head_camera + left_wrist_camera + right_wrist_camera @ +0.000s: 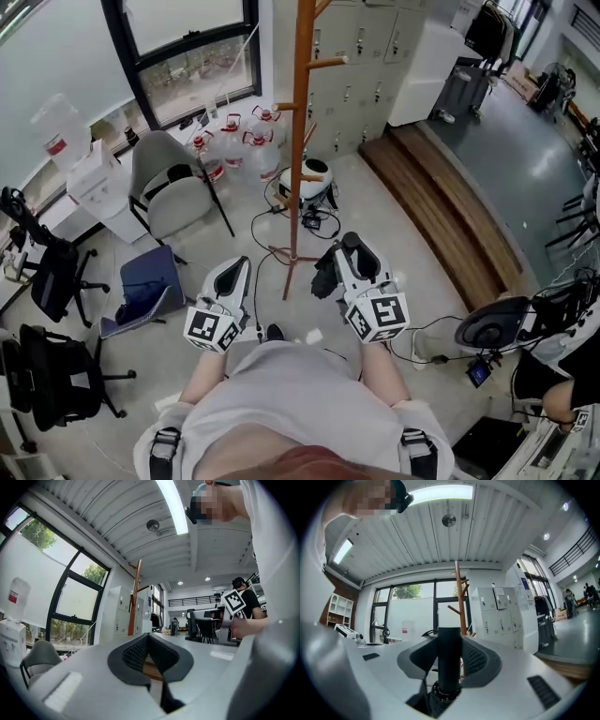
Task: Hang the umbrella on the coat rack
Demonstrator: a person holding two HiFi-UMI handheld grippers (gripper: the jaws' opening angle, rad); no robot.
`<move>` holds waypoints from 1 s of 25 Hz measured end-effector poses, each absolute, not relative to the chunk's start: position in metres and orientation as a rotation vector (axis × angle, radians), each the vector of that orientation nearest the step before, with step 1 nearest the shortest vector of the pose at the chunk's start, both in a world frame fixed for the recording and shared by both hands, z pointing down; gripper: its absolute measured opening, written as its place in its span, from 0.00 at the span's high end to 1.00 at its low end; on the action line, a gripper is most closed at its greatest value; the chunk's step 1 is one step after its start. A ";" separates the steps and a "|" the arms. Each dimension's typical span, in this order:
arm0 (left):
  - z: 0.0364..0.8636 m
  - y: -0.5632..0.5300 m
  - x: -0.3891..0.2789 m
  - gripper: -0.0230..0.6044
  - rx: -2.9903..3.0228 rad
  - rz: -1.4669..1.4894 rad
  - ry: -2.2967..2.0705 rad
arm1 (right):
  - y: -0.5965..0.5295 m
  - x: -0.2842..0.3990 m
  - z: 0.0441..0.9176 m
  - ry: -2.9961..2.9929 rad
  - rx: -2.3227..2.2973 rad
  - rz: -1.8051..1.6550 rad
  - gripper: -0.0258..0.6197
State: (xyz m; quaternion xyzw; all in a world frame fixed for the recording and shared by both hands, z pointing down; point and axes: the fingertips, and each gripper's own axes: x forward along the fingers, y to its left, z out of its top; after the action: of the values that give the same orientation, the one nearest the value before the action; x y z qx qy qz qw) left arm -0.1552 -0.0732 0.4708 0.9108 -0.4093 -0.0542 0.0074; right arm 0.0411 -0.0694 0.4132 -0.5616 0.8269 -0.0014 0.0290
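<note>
Several clear red-capped water jugs [260,150] by window, perhaps full, right gripper [450,644] clamped on handle of black folded umbrella [449,667], canopy mostly hidden, left gripper [149,641] pressed closed, empty, tall orange-brown wooden coat rack [297,141] ahead, top cropped

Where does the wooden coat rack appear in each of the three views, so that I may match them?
Head view: coat rack at top centre, ahead of both grippers.
Left gripper view: coat rack left of centre, right of the window.
Right gripper view: coat rack at centre, rising behind the umbrella.
Shared landmark: the pale lockers beside it.
</note>
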 end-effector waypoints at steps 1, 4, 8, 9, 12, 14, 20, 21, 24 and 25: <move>0.469 -0.089 -0.159 0.95 2.852 -0.172 -1.272 | -0.083 0.039 0.413 2.543 -1.741 -0.007 0.72; 0.468 -0.130 -0.167 0.95 2.855 -0.180 -1.248 | -0.122 0.034 0.410 2.524 -1.767 -0.013 0.72; 0.472 -0.176 -0.171 0.95 2.854 -0.167 -1.215 | -0.165 0.036 0.406 2.489 -1.806 -0.009 0.72; 0.473 -0.184 -0.171 0.95 2.851 -0.167 -1.208 | -0.173 0.038 0.405 2.484 -1.818 -0.006 0.72; 0.476 -0.201 -0.166 0.95 2.852 -0.166 -1.182 | -0.194 0.046 0.405 2.476 -1.848 0.007 0.72; 0.478 -0.211 -0.160 0.95 2.855 -0.161 -1.169 | -0.206 0.052 0.405 2.475 -1.861 0.014 0.72; 0.479 -0.236 -0.141 0.95 2.844 -0.157 -1.200 | -0.234 0.074 0.408 2.490 -1.845 0.006 0.72; 0.478 -0.241 -0.137 0.95 2.842 -0.155 -1.213 | -0.239 0.077 0.408 2.496 -1.834 0.002 0.72; 0.473 -0.253 -0.126 0.95 2.823 -0.157 -1.261 | -0.256 0.089 0.410 2.524 -1.795 -0.019 0.72; 0.471 -0.256 -0.122 0.95 2.818 -0.160 -1.278 | -0.262 0.092 0.410 2.535 -1.781 -0.024 0.72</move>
State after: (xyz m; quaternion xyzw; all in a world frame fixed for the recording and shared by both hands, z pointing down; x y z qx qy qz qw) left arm -0.1216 -0.2564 0.4708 0.9093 -0.4124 -0.0515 0.0218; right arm 0.0924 -0.2619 0.4095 -0.5746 0.8181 -0.0078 0.0217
